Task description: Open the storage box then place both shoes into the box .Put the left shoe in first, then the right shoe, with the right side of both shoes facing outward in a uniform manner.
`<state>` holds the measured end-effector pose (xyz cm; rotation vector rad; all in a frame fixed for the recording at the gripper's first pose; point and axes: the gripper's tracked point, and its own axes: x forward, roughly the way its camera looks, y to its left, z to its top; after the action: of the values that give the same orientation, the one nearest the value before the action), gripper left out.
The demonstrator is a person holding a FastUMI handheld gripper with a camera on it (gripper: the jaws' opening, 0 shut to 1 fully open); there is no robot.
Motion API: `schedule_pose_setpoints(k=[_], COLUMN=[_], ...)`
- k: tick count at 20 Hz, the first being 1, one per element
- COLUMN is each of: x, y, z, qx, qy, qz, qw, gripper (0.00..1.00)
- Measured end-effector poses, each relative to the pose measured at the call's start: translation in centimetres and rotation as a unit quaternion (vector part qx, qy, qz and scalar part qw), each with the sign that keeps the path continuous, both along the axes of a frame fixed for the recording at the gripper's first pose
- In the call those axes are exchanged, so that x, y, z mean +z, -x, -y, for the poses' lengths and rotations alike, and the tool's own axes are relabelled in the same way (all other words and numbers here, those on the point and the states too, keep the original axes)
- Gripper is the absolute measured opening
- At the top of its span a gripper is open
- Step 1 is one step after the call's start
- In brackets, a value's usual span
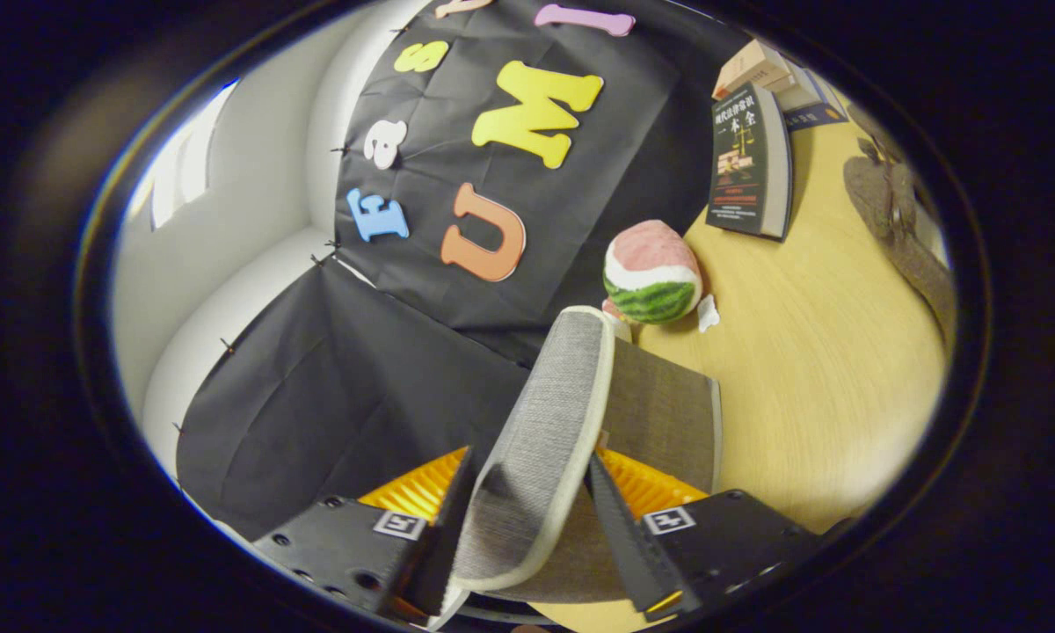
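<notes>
A grey fabric slipper (541, 440) with a pale sole edge stands between my two fingers, its toe reaching up past them. My gripper (532, 501) is shut on the slipper, one finger on each side. Behind the slipper a grey fabric panel (664, 413), likely the storage box's wall or lid, rises off the wooden table (826, 369). The second grey shoe (901, 220) lies far off on the table, beyond the fingers and near the book. The view is tilted, so the table slopes away.
A plush watermelon slice (653, 272) sits just beyond the slipper's toe. A dark book (750, 163) stands upright further back, with cardboard boxes (760, 66) behind it. The black booth cloth (360, 378) hangs close ahead.
</notes>
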<state>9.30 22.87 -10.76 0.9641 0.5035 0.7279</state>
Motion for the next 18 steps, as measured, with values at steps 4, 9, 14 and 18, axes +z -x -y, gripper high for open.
schedule_pose_setpoints(k=[4, 9, 14, 18], x=[1.2, 3.2, 8.0, 11.2], y=[-0.6, -0.5, -0.5, -0.1], z=[0.8, -0.3, -2.9, -6.0], qx=[-0.02, 0.006, 0.021, 0.028], qy=[0.032, 0.043, 0.07, 0.101], qz=[0.022, 0.024, 0.079, 0.12], qw=[0.999, 0.999, 0.994, 0.987], gripper=[0.17, 0.06, 0.06, 0.06])
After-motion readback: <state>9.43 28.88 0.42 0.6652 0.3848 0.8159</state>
